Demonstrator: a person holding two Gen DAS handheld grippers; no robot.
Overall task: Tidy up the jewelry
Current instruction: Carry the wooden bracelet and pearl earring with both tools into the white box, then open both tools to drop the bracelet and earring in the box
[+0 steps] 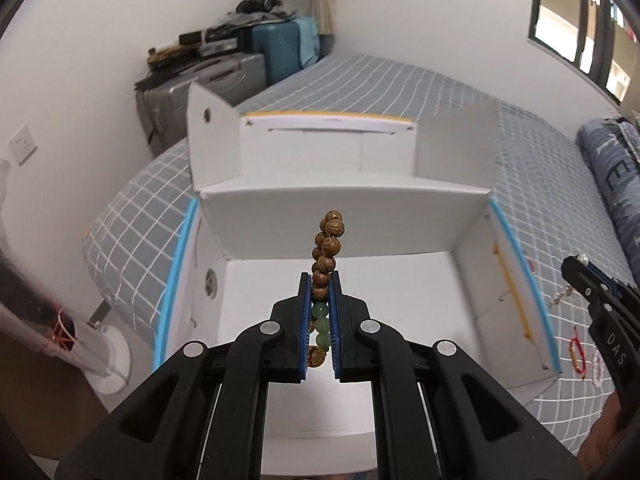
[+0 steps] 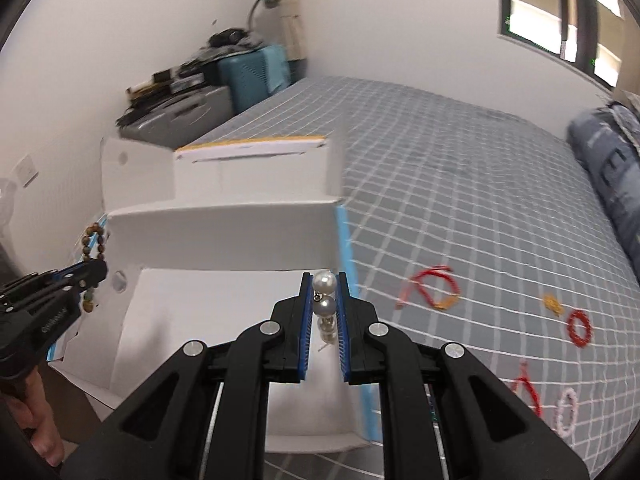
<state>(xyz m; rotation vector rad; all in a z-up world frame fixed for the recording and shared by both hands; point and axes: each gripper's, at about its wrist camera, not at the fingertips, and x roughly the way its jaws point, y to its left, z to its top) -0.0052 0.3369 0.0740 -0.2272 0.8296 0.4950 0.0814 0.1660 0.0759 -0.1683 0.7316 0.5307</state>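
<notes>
Left gripper [image 1: 320, 312] jaws clenched on a wooden bead bracelet [image 1: 328, 248], held up over the open white box [image 1: 332, 216] on the bed [image 1: 460, 92], likely to drop it in. Right gripper [image 2: 325, 312] jaws grasping a pearl piece [image 2: 324, 294] at the box's right wall, same aim probably. Red bracelets [image 2: 578, 327] lie loose on the checked sheet, unsorted. Readable: "DAS" on the right gripper's body in the left view; nothing legible on the box.

The left gripper [image 1: 320, 280] clamps a wooden bead bracelet [image 1: 326, 252] above the open white box [image 1: 340, 208] on the bed [image 1: 520, 160].
</notes>
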